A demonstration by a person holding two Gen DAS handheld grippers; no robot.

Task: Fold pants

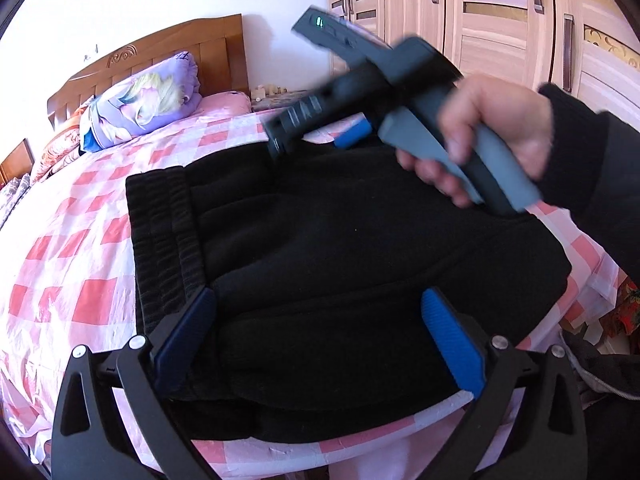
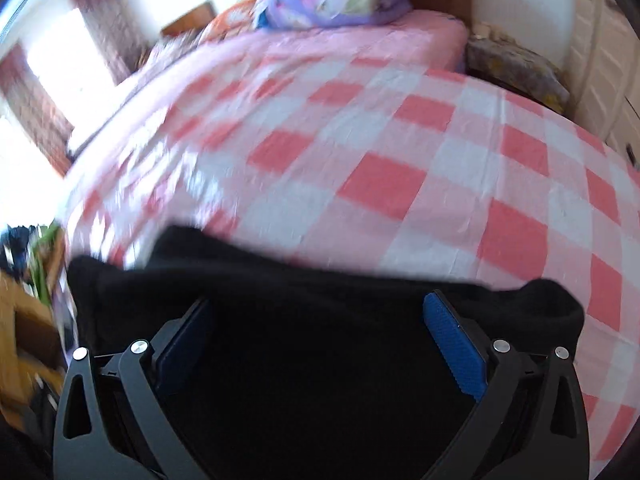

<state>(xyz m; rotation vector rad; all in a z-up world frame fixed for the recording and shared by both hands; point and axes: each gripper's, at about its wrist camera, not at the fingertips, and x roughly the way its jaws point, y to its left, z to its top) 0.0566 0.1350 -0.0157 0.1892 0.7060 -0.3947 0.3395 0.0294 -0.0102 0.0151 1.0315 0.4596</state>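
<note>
The folded black pants [image 1: 340,248] lie on the checked bedspread [image 1: 80,264] directly beneath the left gripper [image 1: 316,336] and the right gripper [image 2: 316,336], both with fingers spread wide, gripping nothing.

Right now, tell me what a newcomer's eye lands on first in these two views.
The black pants dominate: a thick folded bundle on the pink checked bedspread, waistband to the left. Over their far edge in the left wrist view hangs the right gripper, blurred, held in a bare hand. At the head of the bed, a purple cartoon-print pillow leans against the wooden headboard.
</note>
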